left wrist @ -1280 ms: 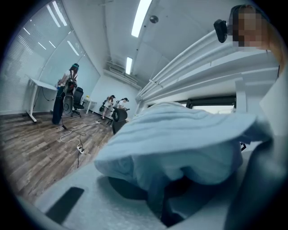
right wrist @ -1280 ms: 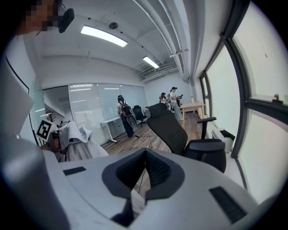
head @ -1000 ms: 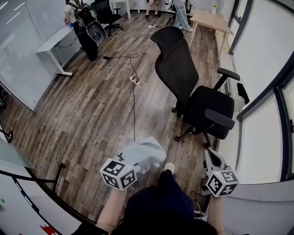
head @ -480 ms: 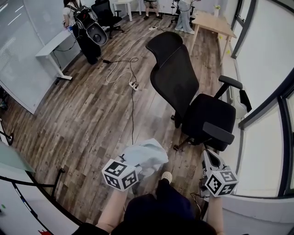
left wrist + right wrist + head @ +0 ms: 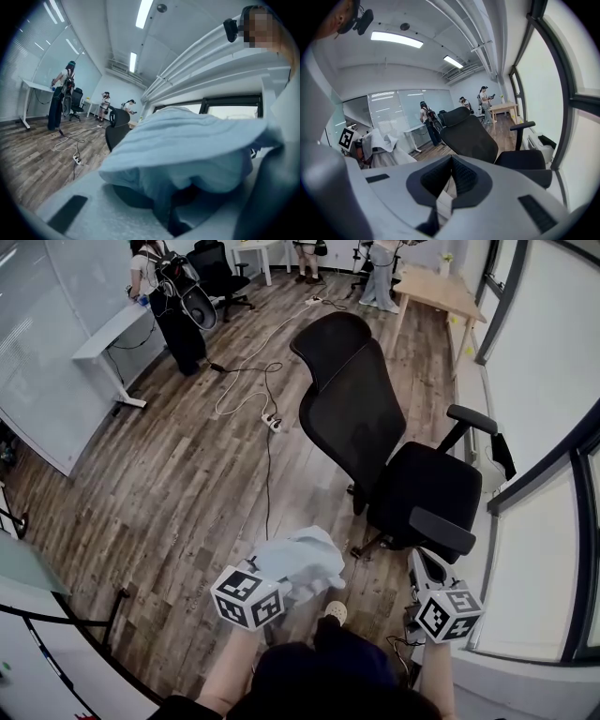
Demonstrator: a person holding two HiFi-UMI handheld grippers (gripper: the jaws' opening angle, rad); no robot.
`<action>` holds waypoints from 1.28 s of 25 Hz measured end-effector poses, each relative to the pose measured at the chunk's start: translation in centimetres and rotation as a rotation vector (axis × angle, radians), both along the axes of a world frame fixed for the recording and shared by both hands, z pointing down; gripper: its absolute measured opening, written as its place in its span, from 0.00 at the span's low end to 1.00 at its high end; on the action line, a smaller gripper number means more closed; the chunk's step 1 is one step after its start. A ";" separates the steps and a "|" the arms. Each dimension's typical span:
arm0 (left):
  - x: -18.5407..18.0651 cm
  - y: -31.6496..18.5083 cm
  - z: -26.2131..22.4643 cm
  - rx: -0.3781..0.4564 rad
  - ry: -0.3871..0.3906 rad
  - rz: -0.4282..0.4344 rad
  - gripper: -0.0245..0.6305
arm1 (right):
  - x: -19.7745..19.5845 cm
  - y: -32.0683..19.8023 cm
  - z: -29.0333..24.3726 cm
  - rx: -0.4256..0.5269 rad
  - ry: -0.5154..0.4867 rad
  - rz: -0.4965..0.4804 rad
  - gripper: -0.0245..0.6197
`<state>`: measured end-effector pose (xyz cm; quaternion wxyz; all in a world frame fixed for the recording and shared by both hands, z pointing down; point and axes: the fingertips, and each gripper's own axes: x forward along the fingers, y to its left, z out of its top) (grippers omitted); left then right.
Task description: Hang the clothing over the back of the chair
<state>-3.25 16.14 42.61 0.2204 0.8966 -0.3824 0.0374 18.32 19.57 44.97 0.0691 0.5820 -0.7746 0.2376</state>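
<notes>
Noting the left gripper (image 5: pixel 277 585) first: what is in it? (R)

Jaws clamped on a pale blue crumpled garment (image 5: pixel 300 557). In the left gripper view the fabric is bunched over and between the jaws and hides their tips. It is held low, just ahead of the holder's dark trouser leg (image 5: pixel 323 657) and light shoe (image 5: pixel 335 612). (T)

Right gripper (image 5: pixel 422 563)? (R)

Jaws brought together, black ribbed pads (image 5: pixel 462 178) meeting at the tips, nothing between them. It sits near the chair's closer armrest (image 5: pixel 441 531). (T)

And the chair? (R)

Black mesh-backed office chair with headrest (image 5: pixel 352 413), upright on the grey-brown plank floor (image 5: pixel 169 484). Its padded seat (image 5: pixel 427 488) is on the window side. The garment is well apart from the chair's back and touches no part of the chair. (T)

Surroundings? (R)

White cable (image 5: pixel 246 381) looped on the floor, ending at a white power strip (image 5: pixel 273 421) left of the chair. A long white desk (image 5: pixel 108 332) stands at far left, with a person in dark clothes (image 5: pixel 173 306) at its long edge. The near corner of a light wooden table (image 5: pixel 436 289) lies past the headrest. More people stand at the far end of the room, too small to detail (T)
</notes>
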 end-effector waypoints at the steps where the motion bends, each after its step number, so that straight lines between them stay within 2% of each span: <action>1: 0.3 -0.4 0.0 0.000 -0.002 -0.001 0.07 | 0.2 -0.4 0.0 -0.001 -0.002 -0.003 0.04; 15: 3.6 -4.3 -0.9 0.048 -0.015 -0.051 0.07 | 3.4 -5.6 0.3 0.021 -0.034 -0.062 0.04; 26: 4.8 -2.5 -1.0 0.059 0.008 -0.037 0.07 | 3.1 -4.6 1.3 0.016 -0.088 -0.068 0.04; 32: 4.2 -1.2 -1.0 0.052 0.002 -0.050 0.07 | 2.1 -3.9 2.0 -0.004 -0.104 -0.089 0.04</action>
